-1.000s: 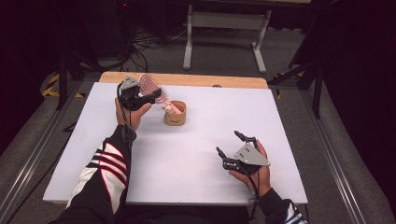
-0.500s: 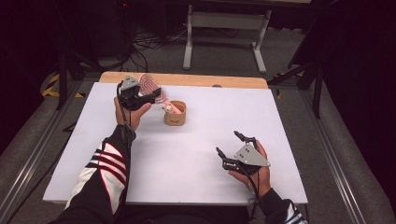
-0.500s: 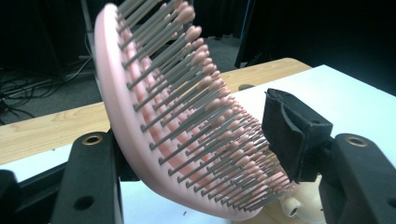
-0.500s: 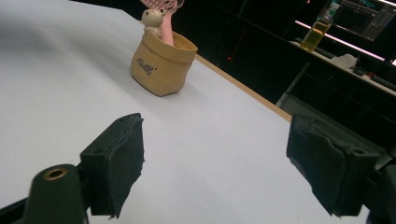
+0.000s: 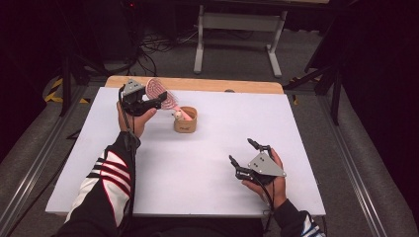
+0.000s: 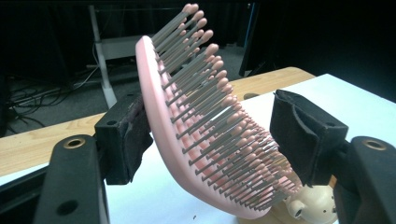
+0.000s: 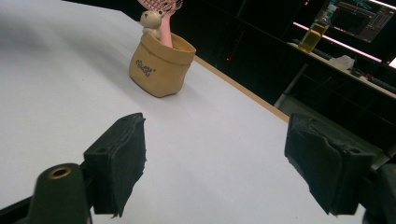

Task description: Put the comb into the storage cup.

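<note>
A pink hairbrush point(image 5: 161, 92) stands tilted with its handle in a small tan pot point(image 5: 186, 120) at the back of the white table point(image 5: 207, 173). My left gripper point(image 5: 156, 101) is around the brush head point(image 6: 205, 140). Its jaws have just been opening: the left pad point(image 6: 127, 135) sits at the brush's back and the right pad point(image 6: 303, 130) stands just off the bristle tips. A cream bear figure point(image 6: 314, 208) sits on the pot's rim. My right gripper point(image 5: 241, 151) rests open and empty near the front right, aimed at the pot point(image 7: 159, 65).
A wooden board edge point(image 5: 197, 84) runs along the table's back. Behind it are a metal frame point(image 5: 237, 29) and cables on the floor. A bottle point(image 7: 315, 32) stands on a dark shelf far off in the right gripper view.
The left gripper's jaws have spread a little around the brush head, and the brush stays leaning in the pot. The right hand has not moved.
</note>
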Demonstrator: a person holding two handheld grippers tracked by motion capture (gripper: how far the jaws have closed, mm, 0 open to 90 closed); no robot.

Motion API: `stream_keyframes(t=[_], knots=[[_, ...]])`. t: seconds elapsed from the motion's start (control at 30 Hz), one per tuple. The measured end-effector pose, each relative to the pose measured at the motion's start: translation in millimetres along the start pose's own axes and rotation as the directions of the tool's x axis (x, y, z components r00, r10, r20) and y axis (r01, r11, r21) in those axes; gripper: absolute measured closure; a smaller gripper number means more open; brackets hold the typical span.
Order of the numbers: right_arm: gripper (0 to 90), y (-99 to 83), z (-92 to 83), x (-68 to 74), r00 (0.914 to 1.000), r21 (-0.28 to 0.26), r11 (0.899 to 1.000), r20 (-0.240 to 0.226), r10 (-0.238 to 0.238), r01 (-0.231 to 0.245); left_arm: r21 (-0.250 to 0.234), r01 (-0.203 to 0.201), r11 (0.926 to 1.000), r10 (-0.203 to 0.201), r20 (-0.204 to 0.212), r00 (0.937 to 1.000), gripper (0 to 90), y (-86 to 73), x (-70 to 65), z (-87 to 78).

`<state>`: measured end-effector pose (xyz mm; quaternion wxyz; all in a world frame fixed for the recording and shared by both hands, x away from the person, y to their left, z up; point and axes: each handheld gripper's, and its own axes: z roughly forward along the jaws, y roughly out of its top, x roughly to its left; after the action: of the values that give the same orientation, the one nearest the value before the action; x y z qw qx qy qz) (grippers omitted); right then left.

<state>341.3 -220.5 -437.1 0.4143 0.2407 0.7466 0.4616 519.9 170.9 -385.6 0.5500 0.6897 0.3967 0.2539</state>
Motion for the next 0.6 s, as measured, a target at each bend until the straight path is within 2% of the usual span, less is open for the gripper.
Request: stream_keyframes(t=[0.1, 0.23, 0.27, 0.47, 0.6], knots=[[21.3, -0.1, -0.3, -0.2, 1.0, -0.001, 1.0, 0.004, 0.002, -0.002, 0.001, -0.015, 0.9999, 0.015, -0.011, 0.9998, 28.0, 0.3, -0.8, -1.0], [21.3, -0.2, -0.3, 0.0, 1.0, 0.0, 1.0, 0.002, 0.003, -0.003, 0.005, -0.023, 0.9997, 0.023, -0.002, 0.9997, 25.3, 0.7, -1.0, -2.1], [21.3, -0.1, -0.3, 0.0, 1.0, 0.0, 1.0, 0.002, 0.002, -0.002, 0.013, -0.034, 0.9993, 0.034, -0.018, 0.9993, 25.3, 1.1, -1.9, -3.0], [21.3, -0.1, 0.0, 0.1, 1.0, 0.0, 1.0, 0.0, 0.001, -0.001, 0.01, -0.047, 0.9988, 0.047, -0.009, 0.9988, 18.6, 0.5, -0.4, -6.6], [21.3, -0.1, 0.1, 0.3, 1.0, 0.001, 1.0, -0.002, -0.001, 0.001, 0.011, -0.077, 0.997, 0.077, 0.0, 0.9971, 14.6, -3.1, -0.2, -8.9]])
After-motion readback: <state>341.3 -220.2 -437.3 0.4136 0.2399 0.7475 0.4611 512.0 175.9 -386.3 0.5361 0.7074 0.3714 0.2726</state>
